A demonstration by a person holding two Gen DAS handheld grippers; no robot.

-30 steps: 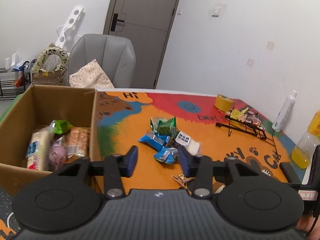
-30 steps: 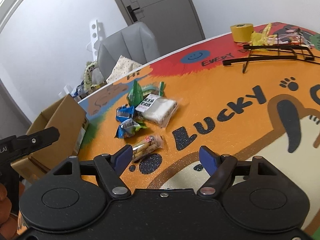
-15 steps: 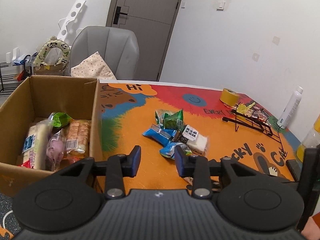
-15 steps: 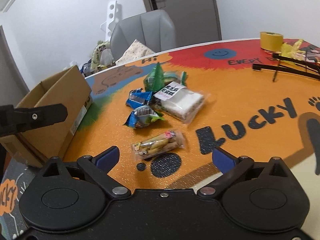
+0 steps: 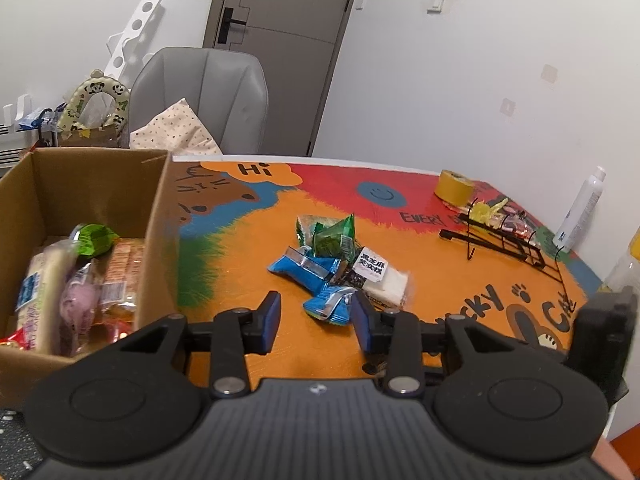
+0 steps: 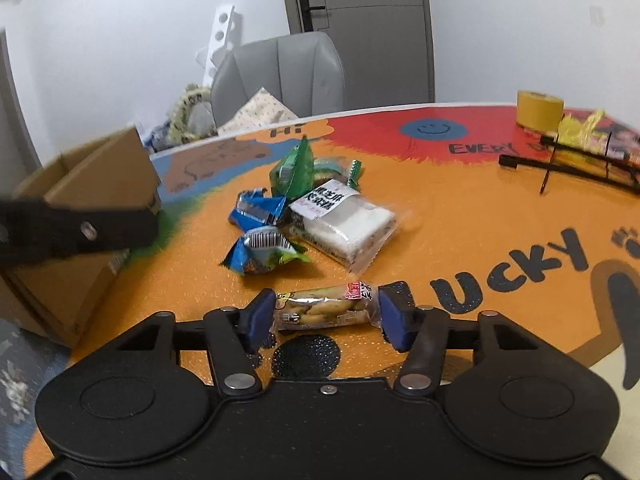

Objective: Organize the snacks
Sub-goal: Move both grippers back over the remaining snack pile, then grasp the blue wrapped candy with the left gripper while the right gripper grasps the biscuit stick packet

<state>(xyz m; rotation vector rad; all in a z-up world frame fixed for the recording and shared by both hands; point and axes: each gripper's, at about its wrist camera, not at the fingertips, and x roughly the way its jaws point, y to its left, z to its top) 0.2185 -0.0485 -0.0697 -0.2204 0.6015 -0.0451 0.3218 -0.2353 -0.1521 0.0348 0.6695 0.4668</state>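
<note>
A pile of snacks lies mid-table: a green packet [image 6: 294, 170], blue packets [image 6: 262, 254], and a white cake bar [image 6: 344, 218]; the pile also shows in the left wrist view [image 5: 334, 264]. A clear biscuit packet [image 6: 326, 308] lies lengthwise between the pads of my right gripper [image 6: 324, 318], which is open around it, low over the table. My left gripper [image 5: 316, 320] is open and empty, above the table edge near the blue packet [image 5: 328, 306]. A cardboard box [image 5: 156, 216] at left holds several snacks.
A black wire rack [image 5: 508, 240] with yellow wrappers, a yellow tape roll [image 5: 454, 188] and a white bottle [image 5: 580, 212] stand at the far right. A grey chair [image 5: 208, 96] is behind the table. The left gripper's arm [image 6: 76, 228] shows in the right view.
My right gripper moved forward and down, opening wider, so the biscuit packet now lies between its pads. My left gripper lifted slightly and stayed open.
</note>
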